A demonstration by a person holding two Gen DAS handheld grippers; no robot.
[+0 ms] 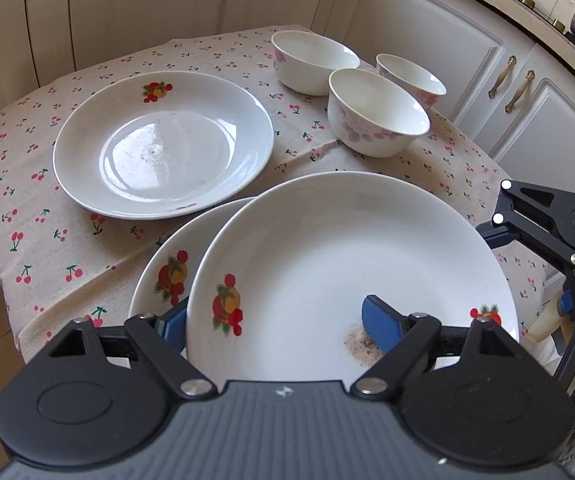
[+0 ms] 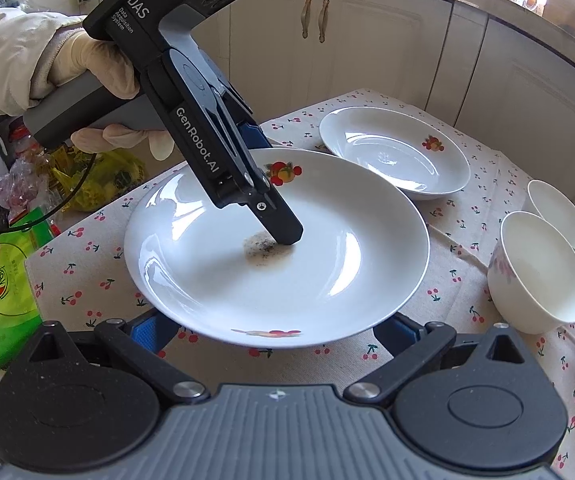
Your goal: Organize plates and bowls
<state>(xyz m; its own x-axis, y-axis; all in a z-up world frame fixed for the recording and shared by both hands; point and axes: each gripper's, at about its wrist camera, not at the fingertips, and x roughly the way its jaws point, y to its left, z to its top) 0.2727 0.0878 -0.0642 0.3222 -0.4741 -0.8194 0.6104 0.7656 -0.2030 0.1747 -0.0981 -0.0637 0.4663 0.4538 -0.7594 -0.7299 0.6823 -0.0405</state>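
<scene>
Left tool (image 1: 283,328) clenched on the rim of a white round fruit-print ceramic plate (image 1: 327,264), tilted over a second matching plate (image 1: 167,264) near the cherry-print clothed counter (image 1: 67,248) edge. Right tool (image 2: 275,330) spread wide, plate rim between its fingers, contact unclear.

Soiled white fruit-print plate (image 1: 327,264) tilted over another (image 1: 163,276); third plate (image 1: 159,148), three bowls (image 1: 375,112) beyond
</scene>
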